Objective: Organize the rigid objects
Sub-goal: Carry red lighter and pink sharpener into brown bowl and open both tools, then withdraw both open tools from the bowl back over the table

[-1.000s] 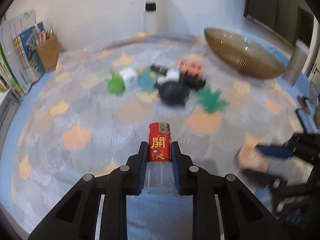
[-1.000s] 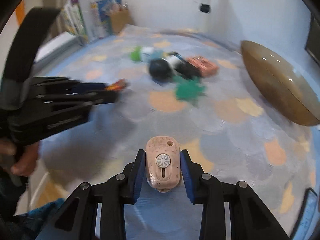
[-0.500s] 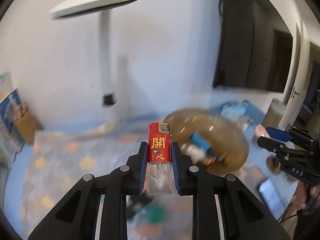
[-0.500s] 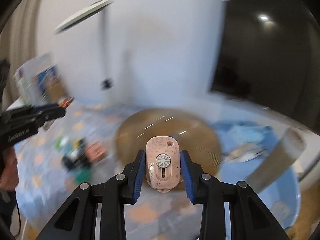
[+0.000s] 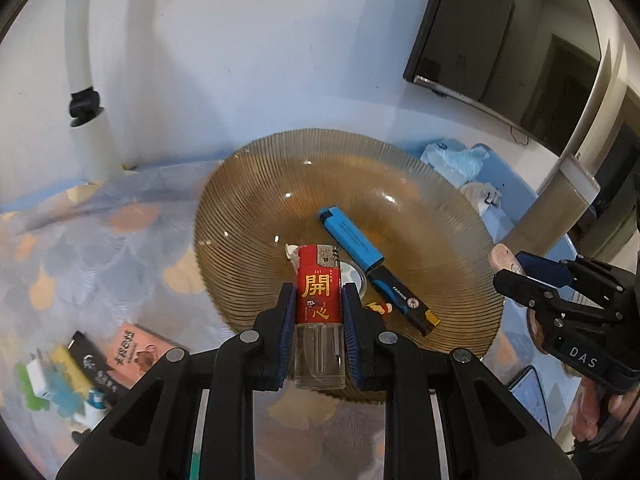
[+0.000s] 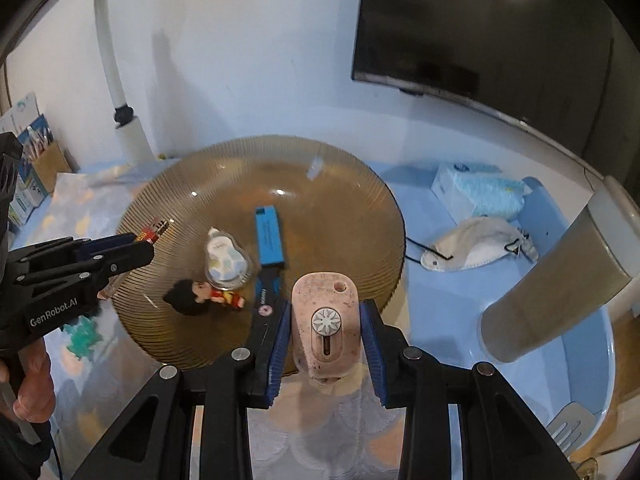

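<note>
My left gripper is shut on a red lighter with gold characters and a clear base, held over the near rim of a ribbed amber glass bowl. My right gripper is shut on a pink oval eraser-like case with a white flower dial, at the bowl's near right rim. Inside the bowl lie a blue and black highlighter, a small doll figure and a clear packet. Each gripper shows in the other's view, left gripper and right gripper.
A pile of small toys and a pink box lies on the patterned cloth left of the bowl. A tissue pack and a face mask lie on the blue table to the right. A white lamp post stands behind; a TV hangs on the wall.
Both grippers have swung from the toy pile over to the amber bowl, carrying the lighter and the pink case. The views tipped up toward the wall, then back down onto the bowl.
</note>
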`<state>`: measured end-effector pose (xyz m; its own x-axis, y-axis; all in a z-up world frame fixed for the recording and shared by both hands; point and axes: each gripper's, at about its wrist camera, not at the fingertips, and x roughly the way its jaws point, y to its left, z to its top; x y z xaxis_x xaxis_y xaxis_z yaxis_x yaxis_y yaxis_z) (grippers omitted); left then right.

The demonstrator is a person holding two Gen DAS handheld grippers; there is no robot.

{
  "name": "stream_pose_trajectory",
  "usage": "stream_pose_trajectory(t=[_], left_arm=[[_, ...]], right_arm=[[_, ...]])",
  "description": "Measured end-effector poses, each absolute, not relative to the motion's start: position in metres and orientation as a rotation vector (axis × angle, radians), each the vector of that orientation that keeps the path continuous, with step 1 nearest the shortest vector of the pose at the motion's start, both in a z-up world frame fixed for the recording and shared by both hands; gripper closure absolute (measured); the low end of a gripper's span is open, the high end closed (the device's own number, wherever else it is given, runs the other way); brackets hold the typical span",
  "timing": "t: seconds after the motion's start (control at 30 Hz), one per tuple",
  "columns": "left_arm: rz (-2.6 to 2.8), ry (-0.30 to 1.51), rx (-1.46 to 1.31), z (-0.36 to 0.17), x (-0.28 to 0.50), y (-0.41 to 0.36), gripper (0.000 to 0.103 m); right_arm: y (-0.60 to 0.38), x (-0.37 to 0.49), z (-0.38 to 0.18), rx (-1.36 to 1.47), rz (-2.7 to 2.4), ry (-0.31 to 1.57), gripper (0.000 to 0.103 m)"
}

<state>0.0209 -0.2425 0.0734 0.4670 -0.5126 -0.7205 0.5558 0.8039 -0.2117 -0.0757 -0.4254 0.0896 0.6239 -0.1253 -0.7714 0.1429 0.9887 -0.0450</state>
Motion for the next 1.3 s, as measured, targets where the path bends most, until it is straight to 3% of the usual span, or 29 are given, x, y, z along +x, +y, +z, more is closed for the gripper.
stream_pose_trajectory(t=[0.1, 0.17, 0.2, 0.43, 0.6, 0.73, 0.9, 1.07, 1.3], left_arm=[[-0.685, 0.873, 0.062, 0.075, 0.02, -0.249, 0.08], [-0.678, 0.847, 0.032, 0.082, 0.02, -0.243, 0.051], [-0.665, 0.822, 0.005, 0.09, 0.02, -0.235, 0.048], [-0.662, 0.688, -0.081, 0.142, -0.005, -0.158, 0.047], [-0.563, 0.589, -0.116, 0.168, -0.038, -0.081, 0.043], [-0.404, 0.615, -0.149, 0.145, -0.051, -0.016, 0.041], [-0.198, 0.727, -0.139, 0.074, -0.052, 0.036, 0.041], [-0.166, 0.792, -0.184, 0.027, -0.048, 0.052, 0.041], [-0.155, 0.791, -0.108, 0.018, -0.05, 0.036, 0.041]], right_arm=[[-0.426, -0.072, 0.089, -0.012, -0.163, 0.899, 0.068], [-0.425, -0.075, 0.095, -0.033, -0.197, 0.871, 0.045], [-0.425, -0.079, 0.1, -0.034, -0.206, 0.85, 0.044], [-0.404, -0.107, 0.144, 0.013, -0.147, 0.754, 0.044], [-0.335, -0.131, 0.166, 0.048, 0.051, 0.662, 0.041], [-0.261, -0.14, 0.139, 0.0, 0.18, 0.653, 0.033], [-0.191, -0.13, 0.067, -0.104, 0.271, 0.725, 0.033], [-0.185, -0.118, 0.026, -0.122, 0.25, 0.766, 0.033], [-0.207, -0.11, 0.015, -0.026, 0.231, 0.804, 0.032]])
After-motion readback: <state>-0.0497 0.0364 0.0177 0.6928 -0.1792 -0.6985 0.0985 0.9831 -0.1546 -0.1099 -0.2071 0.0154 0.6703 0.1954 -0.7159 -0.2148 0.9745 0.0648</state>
